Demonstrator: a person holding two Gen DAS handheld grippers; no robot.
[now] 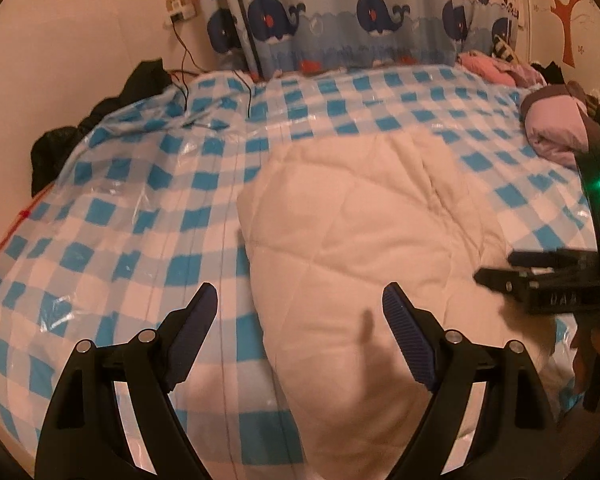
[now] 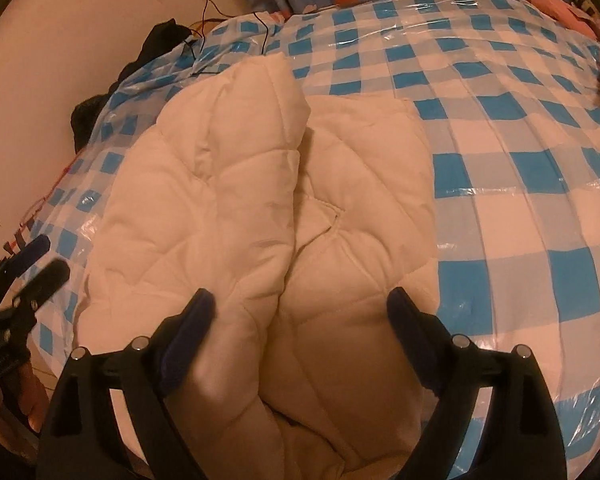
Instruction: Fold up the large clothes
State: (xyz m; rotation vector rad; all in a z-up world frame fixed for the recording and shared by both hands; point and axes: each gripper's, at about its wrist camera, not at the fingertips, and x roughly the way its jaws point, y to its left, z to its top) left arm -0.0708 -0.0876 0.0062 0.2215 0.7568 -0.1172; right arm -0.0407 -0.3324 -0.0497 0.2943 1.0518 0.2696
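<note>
A fold is looking finished: the cream quilted jacket (image 2: 260, 208) is lying doubled on the blue-checked, plastic-covered bed (image 2: 520, 184), one puffy panel lapping the other. The left gripper (image 1: 300, 304) and right gripper (image 2: 300, 312) are hovering over it, jaws spread and pinching nothing. Next is likely regripping an edge — the slick, springy padding is demanding a deep bite.

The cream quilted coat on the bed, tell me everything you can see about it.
The cream quilted coat is puffy, padded fabric stitched in diamond-shaped panels. It lies on the blue-and-white checked sheet, which has clear plastic over it. One long padded section is folded over its left part, leaving a crease down the middle. Both hand-held grippers are above it with jaws open, and neither grips it.
</note>
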